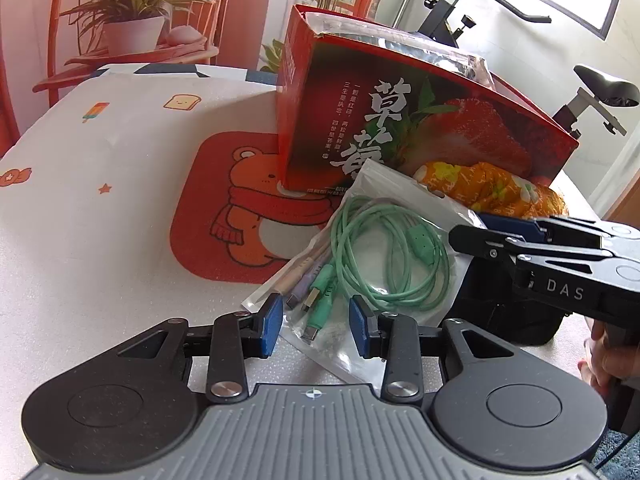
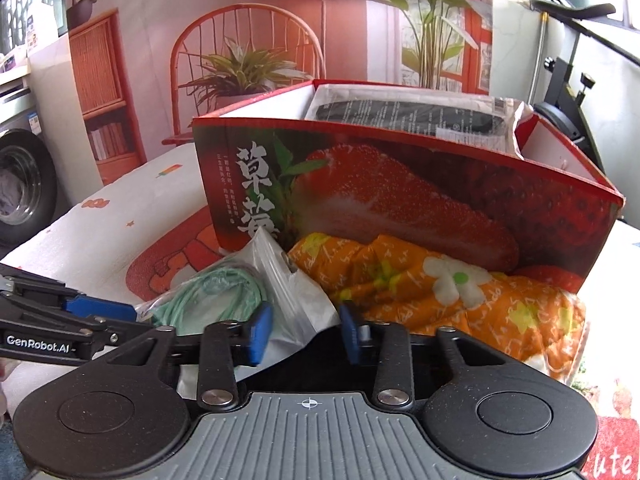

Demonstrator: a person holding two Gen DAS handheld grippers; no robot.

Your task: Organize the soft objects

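While my left hand-held gripper [image 1: 316, 322] hangs spread over the bagged green cable [image 1: 384, 248] on the bench [image 1: 100, 240], one packet [image 2: 412, 116], seen properly only from the right wrist, sits in the strawberry box [image 2: 400, 196], the orange cloth bundle [image 2: 460, 296] waits outside, and my right hand-held gripper [image 2: 306, 336] hovers spread, holding nothing.

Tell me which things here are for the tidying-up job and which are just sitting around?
For the job:
- bagged green cable
- orange flowered cloth bundle
- red strawberry box
- packet already in the box

Just lying about:
- bear mat
- exercise bike
- potted plant
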